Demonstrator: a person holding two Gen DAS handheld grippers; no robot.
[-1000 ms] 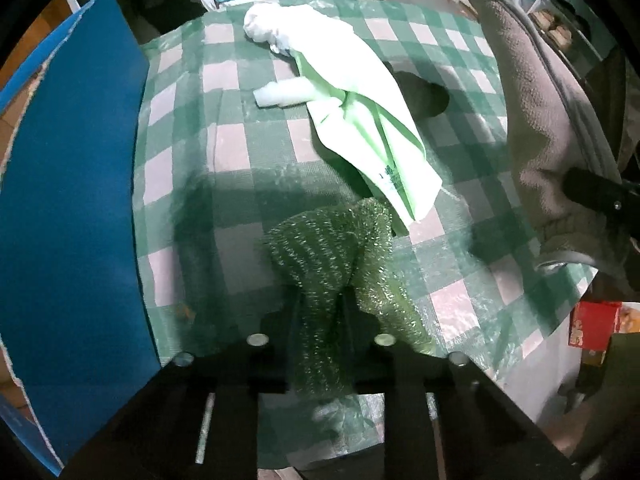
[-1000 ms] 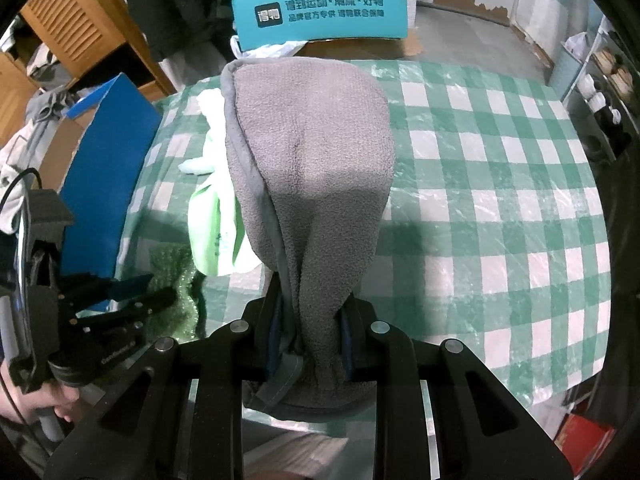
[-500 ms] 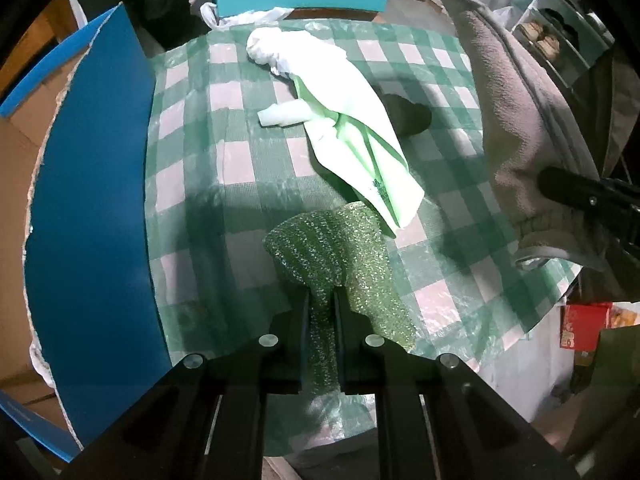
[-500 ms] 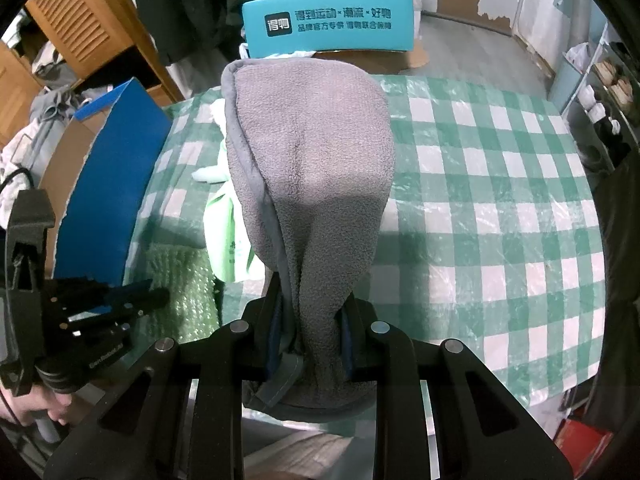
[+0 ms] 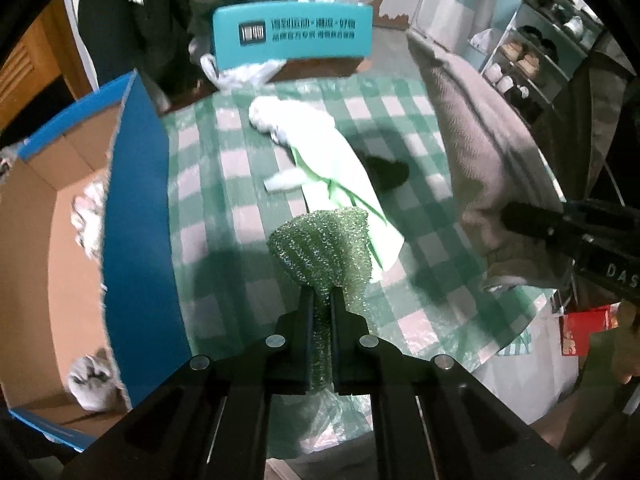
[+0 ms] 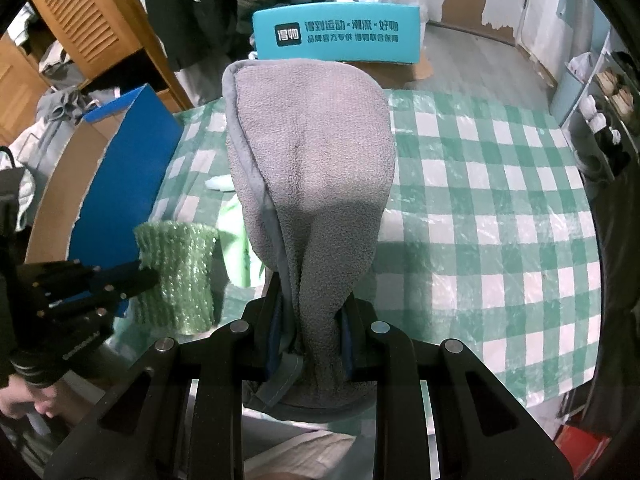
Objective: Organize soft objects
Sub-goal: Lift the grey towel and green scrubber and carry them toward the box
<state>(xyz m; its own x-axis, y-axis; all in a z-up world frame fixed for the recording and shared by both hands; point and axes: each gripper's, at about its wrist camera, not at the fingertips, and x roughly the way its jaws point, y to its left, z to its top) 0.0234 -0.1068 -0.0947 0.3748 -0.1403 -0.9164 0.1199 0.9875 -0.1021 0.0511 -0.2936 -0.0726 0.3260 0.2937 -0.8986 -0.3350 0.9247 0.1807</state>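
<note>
My left gripper [image 5: 321,294] is shut on a green bubble-wrap sheet [image 5: 324,248], held up off the green checked table [image 5: 240,168]. The same sheet [image 6: 180,272] and left gripper [image 6: 148,274] show at the lower left of the right wrist view. My right gripper [image 6: 310,304] is shut on a grey fleece cloth [image 6: 312,168] that stands up in front of its camera; the cloth [image 5: 480,152] also hangs at the right of the left wrist view. A pale green bag with a white cloth end [image 5: 320,152] lies on the table beyond the sheet.
An open cardboard box with a blue flap [image 5: 136,240] stands at the table's left, holding pale soft items [image 5: 90,380]. A teal box [image 5: 292,36] sits past the far edge. A dark small thing [image 5: 386,170] lies by the bag. Shelves [image 6: 600,100] stand at right.
My left gripper has risen, lifting the green bubble-wrap sheet off the tablecloth, and the box's inside has come into view. The right gripper and grey cloth have stayed put.
</note>
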